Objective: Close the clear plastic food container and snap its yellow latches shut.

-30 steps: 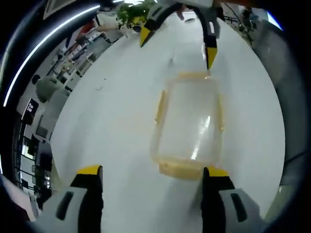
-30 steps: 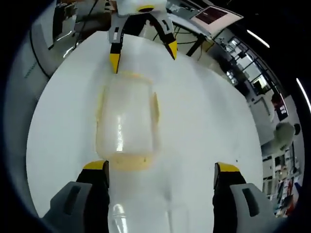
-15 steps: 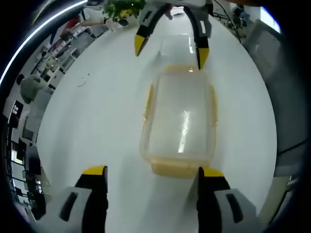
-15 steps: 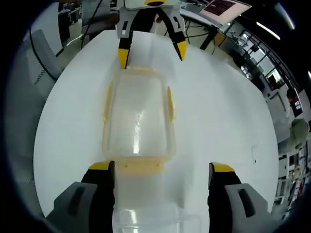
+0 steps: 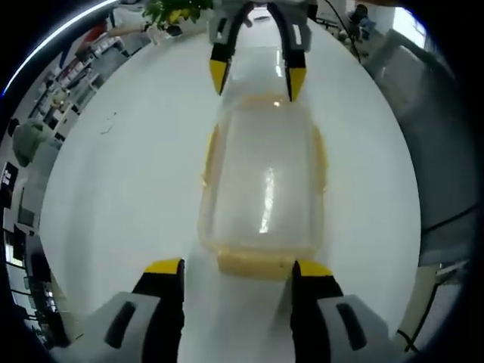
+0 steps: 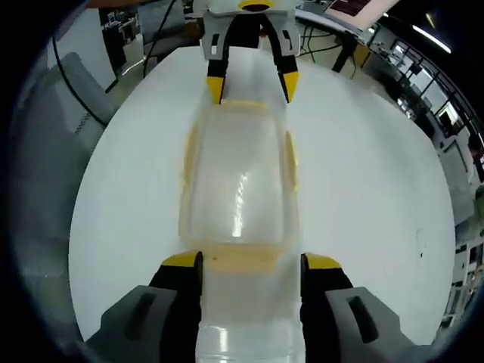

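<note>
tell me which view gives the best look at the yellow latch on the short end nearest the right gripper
The right gripper view: that yellow latch lies close, just ahead of the open right gripper. In the left gripper view the same latch sits at the container's far end, small, by the right gripper's tips.

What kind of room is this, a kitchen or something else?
More likely an office or lab than a kitchen. The container sits on a big white table, with a screen and cables behind it, and a plant.
</note>
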A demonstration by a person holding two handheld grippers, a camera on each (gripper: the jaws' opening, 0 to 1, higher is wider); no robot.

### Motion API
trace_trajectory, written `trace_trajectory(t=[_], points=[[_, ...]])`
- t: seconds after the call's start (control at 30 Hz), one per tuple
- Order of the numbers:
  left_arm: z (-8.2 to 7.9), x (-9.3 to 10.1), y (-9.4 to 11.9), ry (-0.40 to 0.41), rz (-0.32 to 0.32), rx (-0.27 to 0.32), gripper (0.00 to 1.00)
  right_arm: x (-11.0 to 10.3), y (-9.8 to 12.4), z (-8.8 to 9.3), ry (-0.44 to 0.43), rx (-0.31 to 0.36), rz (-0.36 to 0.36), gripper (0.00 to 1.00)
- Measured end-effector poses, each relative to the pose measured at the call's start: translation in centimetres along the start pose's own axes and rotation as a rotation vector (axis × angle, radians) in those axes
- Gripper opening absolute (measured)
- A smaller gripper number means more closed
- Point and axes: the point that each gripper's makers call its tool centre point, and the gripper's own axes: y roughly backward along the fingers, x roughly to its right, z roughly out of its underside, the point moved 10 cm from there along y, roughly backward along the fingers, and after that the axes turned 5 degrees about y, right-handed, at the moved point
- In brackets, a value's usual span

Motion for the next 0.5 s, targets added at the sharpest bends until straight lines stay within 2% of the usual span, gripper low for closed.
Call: trace_trajectory(t=[0.17,0.33,0.37,0.4,0.43,0.5], points=[[0.0,-0.1,-0.11,-0.02,0.037,0.01,0.45,-0.13,-0.16,-0.06,0.001,0.004,-0.056,0.4],[-0.1,-0.11,-0.27,-0.035,0.074,0.006,0.4,0.19,-0.35,-0.03,-0.002,-0.011,-0.07,0.37],[-0.14,-0.14,-0.33,-0.026,0.079,0.013,0.39,0.06,-0.68,0.11,0.008,-0.021,-0.064,0.37],[-0.13,-0.01,-0.33,-0.025,0.092,0.007,0.37,0.44,-0.65,-0.09,0.079,-0.027,-0.022,0.37],[-0.19,0.09,-0.36,-0.029,0.101,0.01,0.35,0.15,-0.72,-0.08,0.051,-0.033,-0.034,0.37],[-0.21,0.04,-0.34,-0.022,0.102,0.001,0.34,0.33,-0.64,-0.13,0.05,-0.035,-0.038,0.37]])
